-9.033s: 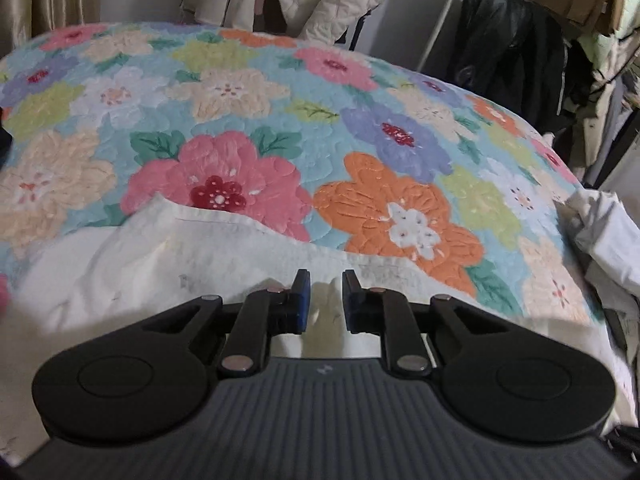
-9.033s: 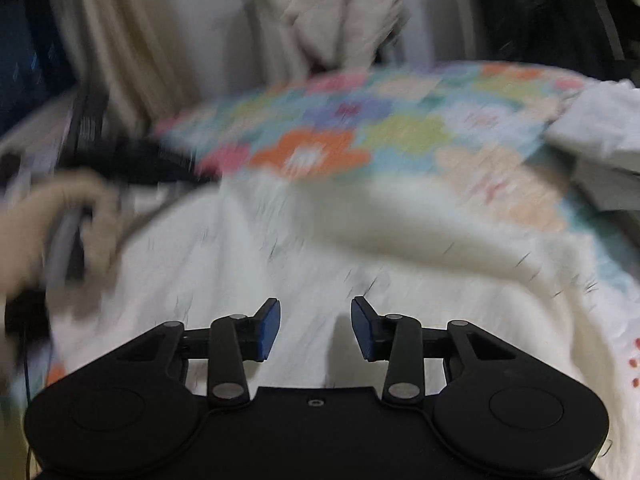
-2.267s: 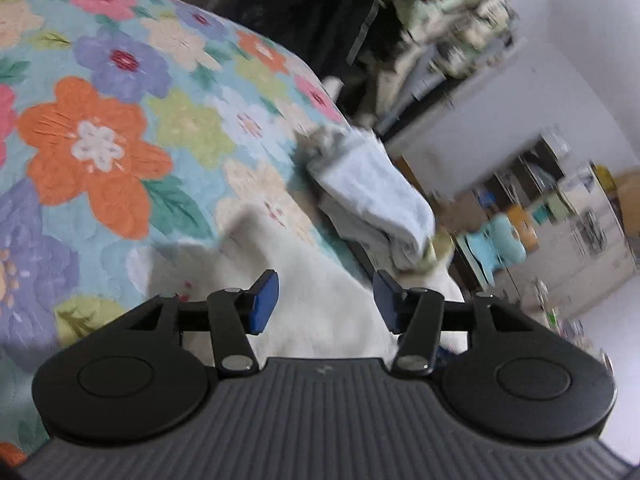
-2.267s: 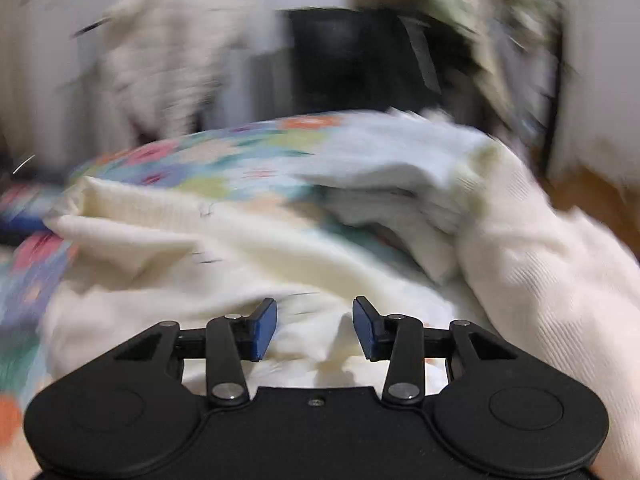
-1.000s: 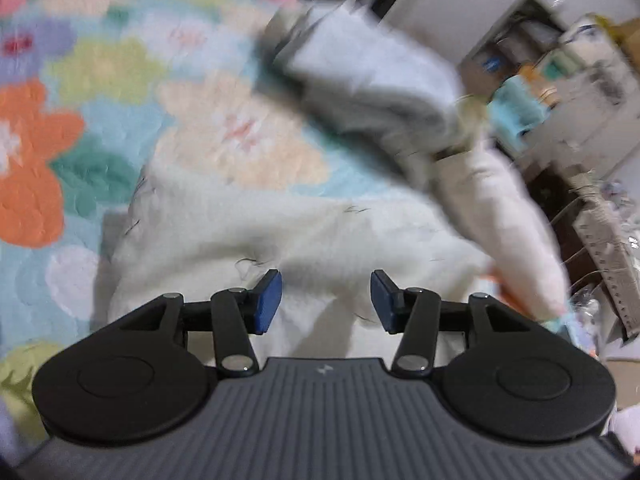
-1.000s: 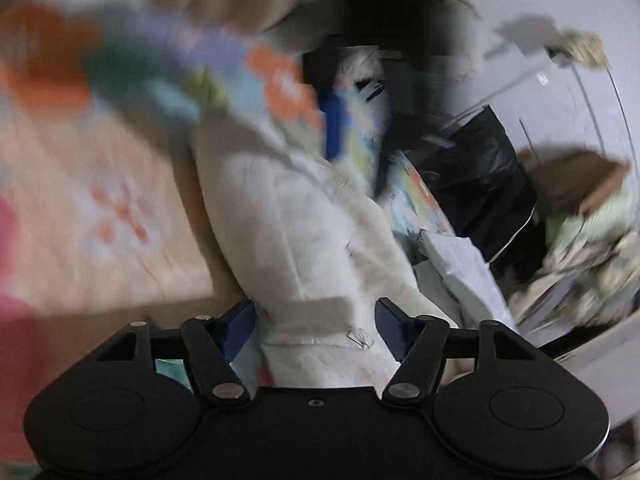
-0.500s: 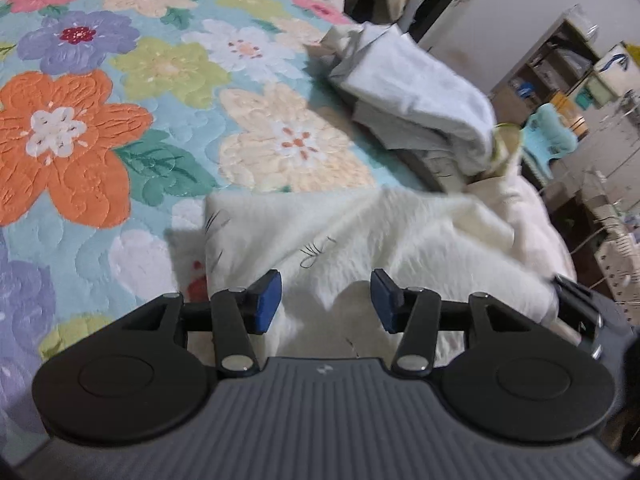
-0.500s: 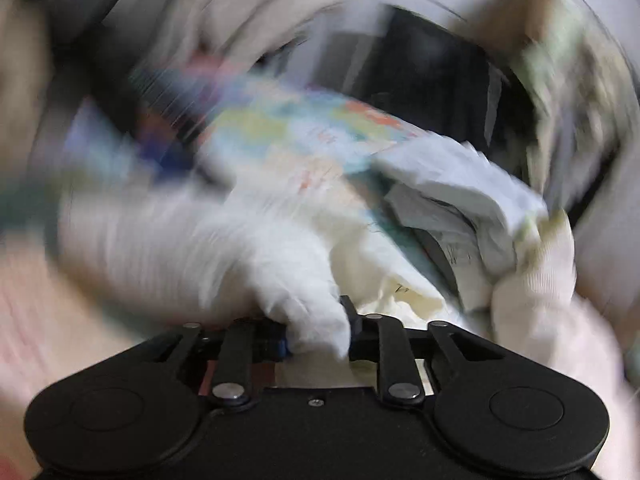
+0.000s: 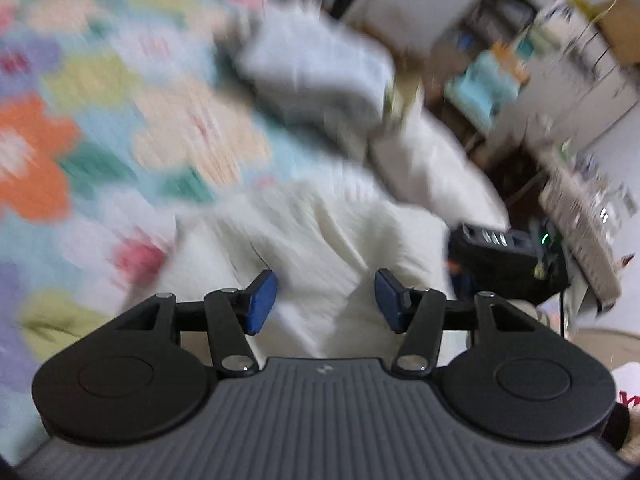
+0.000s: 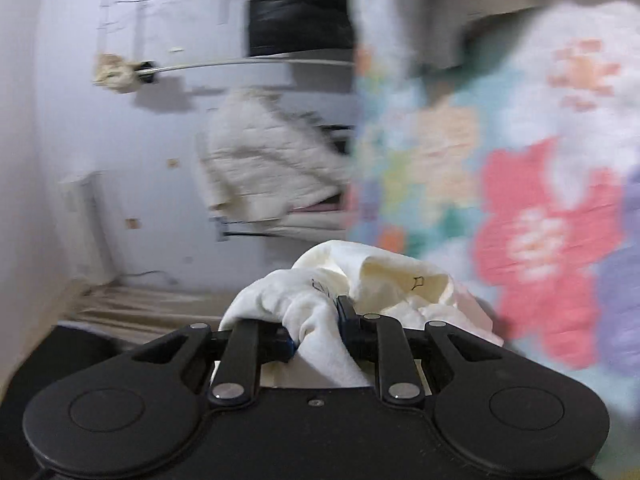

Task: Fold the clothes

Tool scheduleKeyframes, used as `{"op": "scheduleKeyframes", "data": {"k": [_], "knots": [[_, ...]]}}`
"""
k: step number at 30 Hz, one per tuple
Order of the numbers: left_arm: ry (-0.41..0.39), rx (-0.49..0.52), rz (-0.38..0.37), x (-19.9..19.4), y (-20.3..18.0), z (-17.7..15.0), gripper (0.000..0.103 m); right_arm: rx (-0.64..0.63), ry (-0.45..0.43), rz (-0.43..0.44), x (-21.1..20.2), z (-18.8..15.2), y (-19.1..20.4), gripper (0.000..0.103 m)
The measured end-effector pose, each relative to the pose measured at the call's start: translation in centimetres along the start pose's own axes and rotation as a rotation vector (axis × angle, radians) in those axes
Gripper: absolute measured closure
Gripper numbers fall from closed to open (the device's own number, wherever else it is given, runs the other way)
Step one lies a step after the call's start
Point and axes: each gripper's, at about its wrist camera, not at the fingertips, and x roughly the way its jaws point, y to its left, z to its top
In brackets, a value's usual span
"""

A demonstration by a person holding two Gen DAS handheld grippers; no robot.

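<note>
— Hovering why, that left gripper [image 9: 325, 306]?

— I hold it spread wide above the cream garment [image 9: 320, 248] on the quilt [image 9: 80, 128], ready to take a second edge.

— And the right?

— My right gripper [image 10: 316, 330] is clenched on a bunched cloth corner, lifted for folding.

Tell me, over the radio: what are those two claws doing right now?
Right gripper shut on cream garment. Left gripper open above it, holding nothing. Grey folded pile beyond on floral quilt, not blocking.
</note>
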Motion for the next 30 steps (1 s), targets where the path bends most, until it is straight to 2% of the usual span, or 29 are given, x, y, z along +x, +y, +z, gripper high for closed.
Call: {"op": "scheduleKeyframes", "data": {"k": [2, 4, 5, 7, 10, 11, 13, 16, 18, 20, 22, 23, 25, 27, 28, 30], "knots": [[0.089, 0.011, 0.000, 5.0, -1.1, -1.0, 0.050, -0.017, -0.037, -0.104, -1.1, 0.5, -2.3, 0.077], [0.099, 0.015, 0.008, 8.2, -2.3, -1.9, 0.050, -0.140, -0.076, -0.288, -2.5, 1.7, -3.2, 0.075], [0.097, 0.039, 0.022, 8.8, -3.0, -2.1, 0.049, -0.198, -0.081, -0.376, -3.5, 2.6, -3.1, 0.068], [0.078, 0.121, 0.037, 8.8, -4.3, -2.3, 0.047, -0.301, -0.054, -0.493, -3.8, 3.7, -2.1, 0.065], [0.048, 0.079, -0.009, 8.3, -4.1, -1.9, 0.046, -0.508, -0.019, -0.696, -4.5, 2.8, 1.0, 0.047], [0.050, 0.062, -0.022, 8.3, -3.9, -1.6, 0.046, -0.559, -0.033, -0.750, -5.4, 2.1, 1.8, 0.046], [0.049, 0.065, -0.030, 8.4, -3.9, -1.4, 0.046, -0.639, -0.105, -0.801, -7.1, 0.3, 4.1, 0.046], [0.063, 0.087, -0.053, 7.5, -4.3, -0.9, 0.046, -0.669, -0.120, -0.721, -8.2, -1.4, 6.0, 0.046], [0.064, 0.105, -0.071, 6.4, -4.5, -0.3, 0.047, -0.717, -0.106, -0.723, -6.9, -2.2, 6.3, 0.046], [-0.008, 0.125, -0.058, 3.9, -4.5, 0.8, 0.047, -0.772, -0.083, -0.745, -5.3, -3.0, 6.3, 0.045], [-0.117, 0.126, -0.014, 2.1, -4.1, 2.2, 0.045, -0.822, -0.055, -0.780, -3.7, -3.5, 5.7, 0.045], [-0.167, 0.120, 0.012, 1.5, -3.9, 2.9, 0.045, -0.842, -0.050, -0.807, -3.2, -3.7, 5.0, 0.047], [-0.195, 0.107, -0.004, 2.4, -3.2, 4.5, 0.045, -0.890, -0.067, -0.914, -4.4, -3.4, 4.0, 0.050], [-0.125, 0.110, -0.047, 5.5, -2.5, 5.8, 0.045, -0.925, -0.083, -0.973, -4.9, -3.2, 3.4, 0.053], [-0.081, 0.104, -0.039, 7.2, -2.1, 6.1, 0.047, -0.930, -0.084, -0.987, -5.2, -2.9, 3.0, 0.054], [0.033, 0.070, 0.079, 10.5, -0.7, 5.6, 0.053, -0.889, -0.083, -0.929, -6.2, -2.4, 2.8, 0.054]]}}
